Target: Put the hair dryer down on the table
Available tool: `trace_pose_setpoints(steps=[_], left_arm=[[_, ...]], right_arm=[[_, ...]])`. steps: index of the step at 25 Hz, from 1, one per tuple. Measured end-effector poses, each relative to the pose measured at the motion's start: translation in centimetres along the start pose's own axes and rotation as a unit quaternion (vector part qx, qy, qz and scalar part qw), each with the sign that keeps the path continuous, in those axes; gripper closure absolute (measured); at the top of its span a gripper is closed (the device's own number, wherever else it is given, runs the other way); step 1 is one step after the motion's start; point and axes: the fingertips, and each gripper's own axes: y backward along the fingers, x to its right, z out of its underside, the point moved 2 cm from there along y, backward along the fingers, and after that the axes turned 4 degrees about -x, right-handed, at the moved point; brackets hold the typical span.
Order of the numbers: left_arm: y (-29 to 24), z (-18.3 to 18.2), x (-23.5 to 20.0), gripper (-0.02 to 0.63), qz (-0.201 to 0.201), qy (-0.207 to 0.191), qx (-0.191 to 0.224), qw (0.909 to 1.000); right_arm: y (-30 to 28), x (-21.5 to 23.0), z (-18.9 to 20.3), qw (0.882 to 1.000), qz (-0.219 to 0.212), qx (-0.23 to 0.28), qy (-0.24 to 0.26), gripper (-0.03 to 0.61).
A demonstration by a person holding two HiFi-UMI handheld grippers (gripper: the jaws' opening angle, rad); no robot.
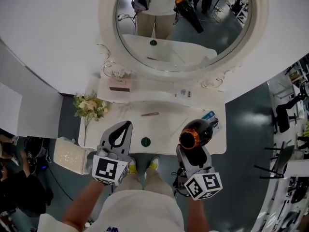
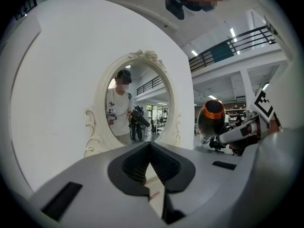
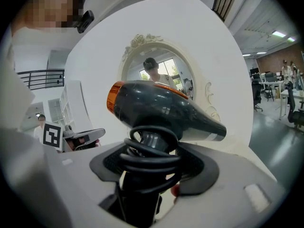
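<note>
Hair dryer [image 1: 195,133] is sitting upright in your right gripper [image 1: 192,151], whose fingers are clamping its cord-wrapped handle, over the right part of the white worktop [image 1: 166,129]. Your left gripper [image 1: 126,125] is hovering beside it, fingers pressed together, gripping nothing.

1. Both sets of tongs are light grey plastic shells, left tongs [image 1: 126,124] and right tongs [image 1: 192,151], lined with black ribbed pads [image 2: 135,164].
2. Each has a white cube with black square markers: left cube [image 1: 109,169], right cube [image 1: 204,185].
3. The person's wearing a white tee [image 1: 145,209], pale trousers [image 1: 145,180] and shoes [image 1: 154,164] with yellow bits.
</note>
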Motion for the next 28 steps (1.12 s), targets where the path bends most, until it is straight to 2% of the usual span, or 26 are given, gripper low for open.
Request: trace_pose_setpoints(steps=[6,16,19,28], left_arm=[[-1.3,0.6,-0.1,0.604,-0.003,-0.001,-0.006,1.0],[-3.6,3.4,-0.4,0.604,-0.001,0.013,-0.016,0.9998],[-4.1,4.5,-0.6,0.604,-0.003,0.006,-0.017,0.9998],[-5.9,7.5,-0.8,0.604,-0.006,0.023,-0.036,0.999]], right_arm=[[-1.6,0.7,1.0,1.0,-0.006,-0.017,-0.001,0.267],[-5.1,2.0,4.1,0.998,-0.011,-0.058,-0.001,0.267],[-5.9,2.4,5.3,0.997,-0.011,-0.07,-0.002,0.267],[-8.4,3.1,9.0,0.992,-0.02,-0.126,0.001,0.267]])
